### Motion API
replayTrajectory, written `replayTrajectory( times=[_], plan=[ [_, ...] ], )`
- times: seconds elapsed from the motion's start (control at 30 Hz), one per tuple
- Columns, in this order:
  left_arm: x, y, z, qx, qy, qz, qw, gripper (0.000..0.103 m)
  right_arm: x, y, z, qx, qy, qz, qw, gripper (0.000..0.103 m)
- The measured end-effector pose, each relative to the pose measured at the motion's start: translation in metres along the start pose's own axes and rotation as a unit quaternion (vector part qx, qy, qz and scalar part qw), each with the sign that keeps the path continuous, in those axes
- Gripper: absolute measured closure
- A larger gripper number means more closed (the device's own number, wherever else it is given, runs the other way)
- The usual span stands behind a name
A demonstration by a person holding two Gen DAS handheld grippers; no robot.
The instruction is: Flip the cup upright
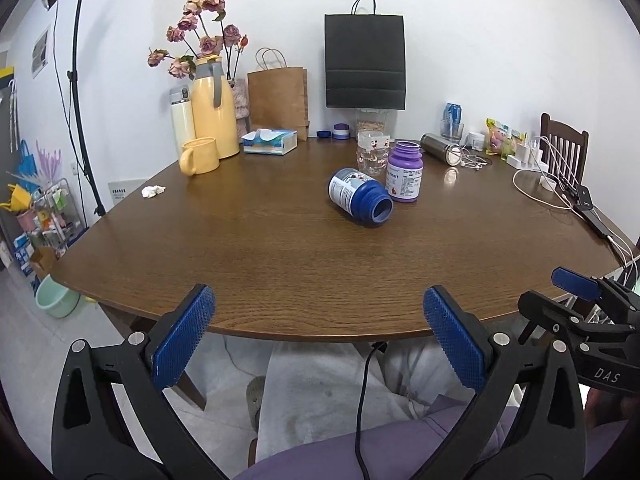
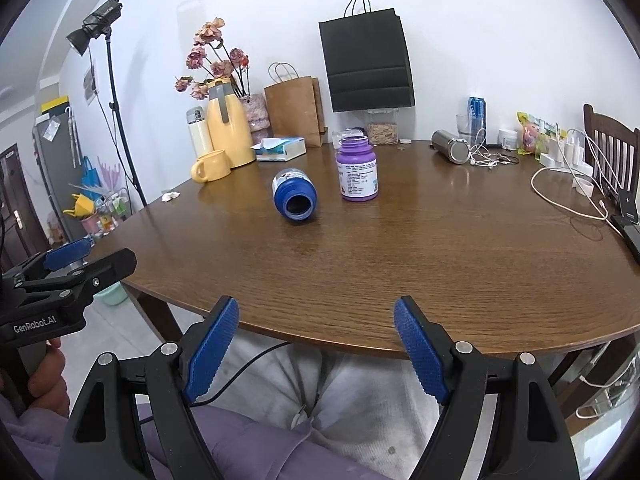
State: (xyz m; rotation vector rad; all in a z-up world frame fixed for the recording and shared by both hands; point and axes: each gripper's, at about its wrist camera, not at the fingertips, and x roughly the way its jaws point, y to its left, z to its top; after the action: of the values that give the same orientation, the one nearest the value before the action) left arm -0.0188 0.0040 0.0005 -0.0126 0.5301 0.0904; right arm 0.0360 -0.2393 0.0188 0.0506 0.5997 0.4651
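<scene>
Right now your left gripper [image 1: 318, 338] and right gripper [image 2: 316, 350] hover with jaws released, while the blue cup [image 1: 359, 196] lies sideways on the counter [image 1: 280, 264] beside the upright purple bottle [image 1: 404, 176]

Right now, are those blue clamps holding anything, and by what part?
Nothing. The left gripper and right gripper are open, short of the tipped blue bottle.

Blue cup [image 1: 359, 196] lies sideways, open mouth forward.

tipped bottle [image 1: 359, 196] on table [image 1: 280, 264], beside upright bottle [image 1: 404, 172]
</scene>
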Motion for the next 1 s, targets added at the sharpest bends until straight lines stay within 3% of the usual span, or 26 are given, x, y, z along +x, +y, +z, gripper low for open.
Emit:
replayTrajectory(
  times=[1.0],
  plan=[
    [0.003, -0.003, 0.0, 0.002, 0.007, 0.001, 1.0, 0.0, -0.002, -0.008, -0.001, 0.005, -0.004, -0.005, 1.0, 0.019]
  ],
)
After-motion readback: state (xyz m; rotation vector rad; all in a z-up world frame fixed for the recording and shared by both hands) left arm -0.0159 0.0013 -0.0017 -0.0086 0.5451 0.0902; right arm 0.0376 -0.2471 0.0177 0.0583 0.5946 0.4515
